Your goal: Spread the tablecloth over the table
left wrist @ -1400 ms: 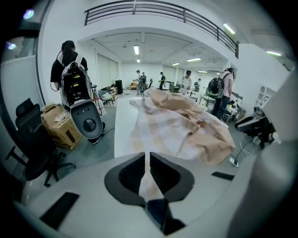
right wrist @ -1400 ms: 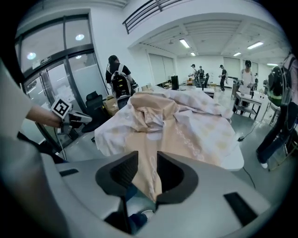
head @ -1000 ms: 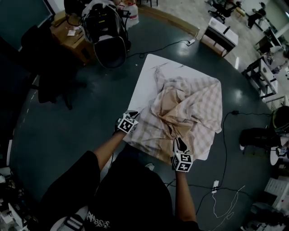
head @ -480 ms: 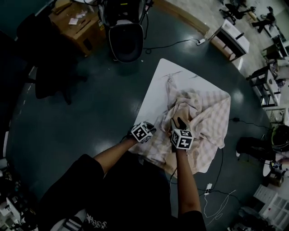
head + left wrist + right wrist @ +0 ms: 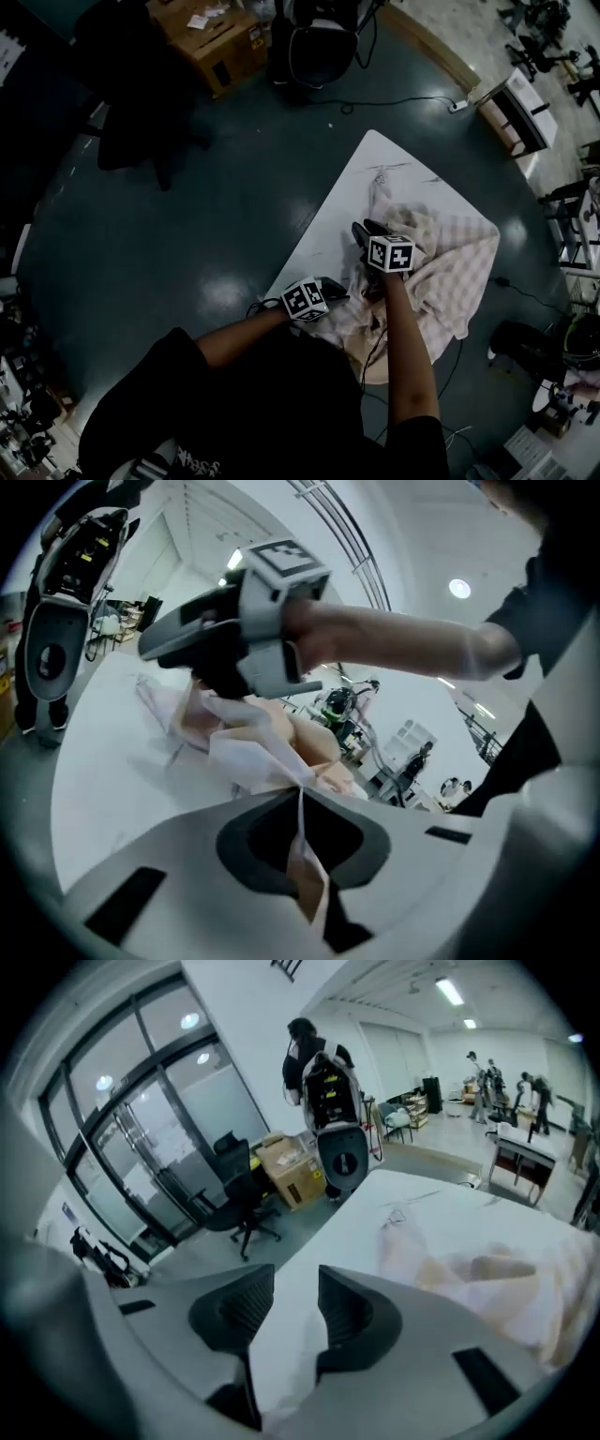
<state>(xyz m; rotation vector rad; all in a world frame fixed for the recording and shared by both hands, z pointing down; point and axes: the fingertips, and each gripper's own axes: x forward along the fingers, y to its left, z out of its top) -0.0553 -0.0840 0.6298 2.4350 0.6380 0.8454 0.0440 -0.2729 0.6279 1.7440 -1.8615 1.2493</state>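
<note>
A crumpled peach and checked tablecloth (image 5: pixel 452 281) lies bunched on the right half of the white table (image 5: pixel 328 211). At the near corner, my left gripper (image 5: pixel 334 289) is shut on a fold of the tablecloth (image 5: pixel 253 733); in the left gripper view (image 5: pixel 300 797) the fold runs up between the pads. My right gripper (image 5: pixel 362 231) reaches over the heap toward the bare left part of the table. Its jaws are closing, and only the tabletop shows between them (image 5: pixel 295 1274). The tablecloth (image 5: pixel 487 1279) lies to its right.
An office chair (image 5: pixel 319 52) carrying equipment and a cardboard box (image 5: pixel 211 37) stand on the dark floor beyond the table. A power strip (image 5: pixel 459 105) and a cable lie near a low white bench (image 5: pixel 520 112). Black chairs (image 5: pixel 244 1204) stand by the glass wall.
My right gripper has left the table's near edge and swung forward over the heap toward its far left side. The left gripper moved a little, still pinching the cloth edge.
</note>
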